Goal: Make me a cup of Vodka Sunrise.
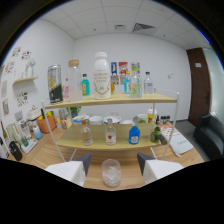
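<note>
Standing between spread fingers point(111, 167), glass point(111, 173) of ice, fingertips cut off below.

hand-held gripper point(111, 167), white blocky fingers, grey tips

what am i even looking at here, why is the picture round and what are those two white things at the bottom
This is one wide-angle camera riding on a hand-held gripper, which is why the picture looks round. The two white shapes are its fingers, standing open and holding nothing. A glass with ice stands on the wooden table, between the fingertips, with a gap at each side. Beyond it is a two-level shelf with bottles: a big white bottle on top, and a clear bottle with a red label and a blue bottle lower down.
</note>
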Available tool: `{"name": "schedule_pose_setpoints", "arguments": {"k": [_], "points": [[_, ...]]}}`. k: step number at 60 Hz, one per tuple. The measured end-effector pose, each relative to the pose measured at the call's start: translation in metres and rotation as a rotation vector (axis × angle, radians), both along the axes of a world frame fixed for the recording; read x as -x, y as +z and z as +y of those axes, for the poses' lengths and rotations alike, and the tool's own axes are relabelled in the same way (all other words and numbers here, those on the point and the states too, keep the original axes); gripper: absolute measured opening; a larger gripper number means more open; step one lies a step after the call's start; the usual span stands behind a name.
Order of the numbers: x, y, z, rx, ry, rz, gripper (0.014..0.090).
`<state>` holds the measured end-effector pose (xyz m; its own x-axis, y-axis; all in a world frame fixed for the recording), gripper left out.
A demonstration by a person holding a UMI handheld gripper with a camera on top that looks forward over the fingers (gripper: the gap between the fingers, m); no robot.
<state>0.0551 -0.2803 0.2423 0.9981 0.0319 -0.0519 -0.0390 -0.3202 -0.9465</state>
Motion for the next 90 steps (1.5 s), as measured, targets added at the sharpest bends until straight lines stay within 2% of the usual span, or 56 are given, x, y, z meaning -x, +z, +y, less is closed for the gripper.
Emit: {"name": "schedule_pose_setpoints", "arguments": {"k": [7, 18, 34, 45, 55, 71, 90], "points": [[0.013, 0.022, 0.016, -0.035, 0.041, 0.017, 0.0855], [0.051, 0.029, 0.049, -0.056, 0.091, 0.035, 0.0853], [0.101, -0.004, 0.117, -0.039, 0.089, 0.014, 0.0846], [0.111, -0.044, 0.158, 0.008, 0.062, -0.042, 0.0665], [0.108, -0.063, 0.176, 0.026, 0.017, -0.040, 0.0374], [0.110, -0.057, 0.172, -0.005, 0.030, -0.071, 0.0361], [0.117, 0.001, 0.132, -0.097, 0.054, -0.035, 0.0357]]}}
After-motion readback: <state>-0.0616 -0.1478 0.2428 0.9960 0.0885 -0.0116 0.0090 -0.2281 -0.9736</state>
